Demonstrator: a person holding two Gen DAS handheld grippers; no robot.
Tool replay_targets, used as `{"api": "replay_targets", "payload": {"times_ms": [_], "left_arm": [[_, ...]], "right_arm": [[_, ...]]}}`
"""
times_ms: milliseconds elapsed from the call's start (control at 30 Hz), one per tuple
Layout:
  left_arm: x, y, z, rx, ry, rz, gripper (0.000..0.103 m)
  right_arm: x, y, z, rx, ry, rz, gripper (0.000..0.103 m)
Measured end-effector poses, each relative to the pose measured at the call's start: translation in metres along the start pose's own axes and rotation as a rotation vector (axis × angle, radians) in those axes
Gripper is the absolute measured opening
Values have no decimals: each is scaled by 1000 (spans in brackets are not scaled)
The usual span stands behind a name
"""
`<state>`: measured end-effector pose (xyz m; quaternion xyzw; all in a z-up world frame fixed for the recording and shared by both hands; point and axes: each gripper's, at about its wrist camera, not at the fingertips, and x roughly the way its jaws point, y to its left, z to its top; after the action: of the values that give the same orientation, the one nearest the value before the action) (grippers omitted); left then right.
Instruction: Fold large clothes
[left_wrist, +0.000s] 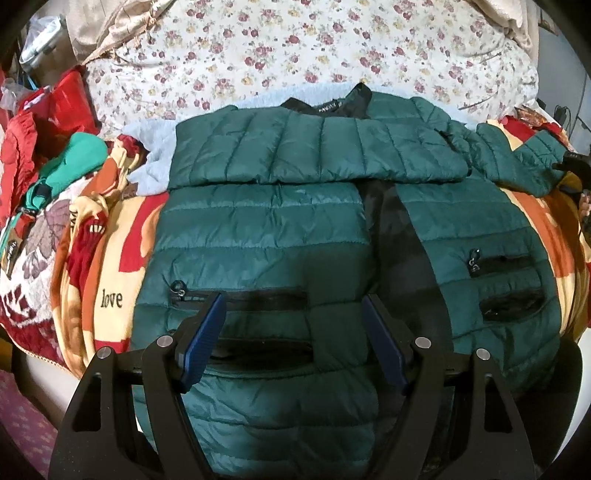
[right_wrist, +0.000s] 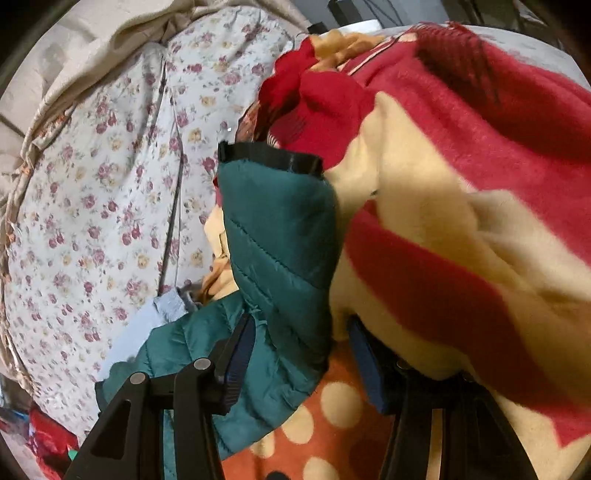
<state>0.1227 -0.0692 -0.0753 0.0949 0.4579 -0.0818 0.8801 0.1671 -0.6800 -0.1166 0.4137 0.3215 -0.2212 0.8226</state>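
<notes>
Both claws over a green puffer jacket (left_wrist: 266, 229) on the bed

Left gripper (left_wrist: 293, 328) hangs wide and empty above the jacket's lower front, near 1 zip pocket (left_wrist: 240, 297). Right gripper (right_wrist: 301, 363) stands part open around the sleeve (right_wrist: 280, 236); whether its pads press it I cannot tell. Jacket lies front up, zip undone, on a red and cream blanket (left_wrist: 110, 266), 1 sleeve folded across the chest.

Jacket (left_wrist: 266, 229) on blanket (left_wrist: 110, 266)
</notes>
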Motion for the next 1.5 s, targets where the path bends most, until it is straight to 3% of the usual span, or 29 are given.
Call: {"api": "replay_targets", "payload": {"times_ms": [167,233,300,533,700,933,1200,1333,1400,1500], "left_arm": [[2,-6,-1,13,12,-9,76],[0,-8,-2,28,2,0,76],[-2,-8,-2,30,-6,0,76],[-6,5,-3,-15,-19,-29,76],[-14,14,-8,-36,-47,-42,76],[-22,39,-18,-89,-86,-18,76],[-16,86,-32,-193,-112,23,76],[-10,110,-37,-253,-124,44,76],[-7,120,-40,-277,-129,56,76],[-2,131,-43,-302,-133,67,76]], "right_arm": [[21,1,-1,47,38,36,52],[29,-1,1,65,62,30,41],[31,-3,2,87,95,53,11],[-15,33,-10,46,72,203,9],[-51,97,-33,-95,79,298,9],[-69,226,-113,-365,181,419,9],[-39,359,-252,-637,388,517,9],[0,399,-323,-741,492,483,9],[23,408,-356,-788,517,416,9],[53,410,-380,-749,516,342,9]]}}
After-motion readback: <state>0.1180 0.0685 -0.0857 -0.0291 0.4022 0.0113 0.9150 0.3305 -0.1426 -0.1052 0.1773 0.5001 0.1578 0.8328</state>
